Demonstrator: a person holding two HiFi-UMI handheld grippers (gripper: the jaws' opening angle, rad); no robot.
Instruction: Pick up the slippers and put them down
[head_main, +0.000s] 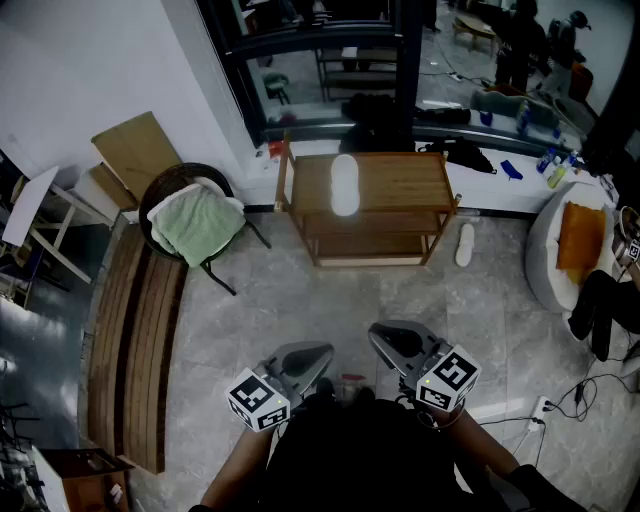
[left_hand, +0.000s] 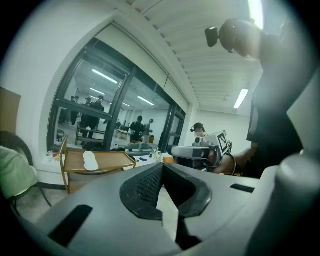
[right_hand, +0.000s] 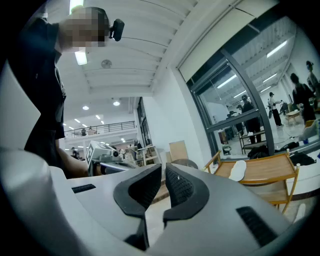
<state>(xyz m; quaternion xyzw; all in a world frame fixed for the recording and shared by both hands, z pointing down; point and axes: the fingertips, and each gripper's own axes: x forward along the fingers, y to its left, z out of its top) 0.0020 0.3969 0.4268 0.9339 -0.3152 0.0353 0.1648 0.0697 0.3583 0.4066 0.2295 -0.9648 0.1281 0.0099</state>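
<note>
Holding nothing, left gripper (left_hand: 162, 168) fingers (left_hand: 144, 188) together, right gripper (right_hand: 164, 169) fingers (right_hand: 183, 190) nearly touching

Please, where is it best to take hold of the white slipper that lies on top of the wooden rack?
Probably across the narrow middle of the white slipper, coming from above. It lies flat on the wooden rack, its length running front to back, so its two long sides are free while its underside is not.

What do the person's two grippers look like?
The left gripper and the right gripper each have a smooth grey body and a claw of two black textured pads. The left cube and the right cube are white with black square markers. The person wears a dark top.
</note>
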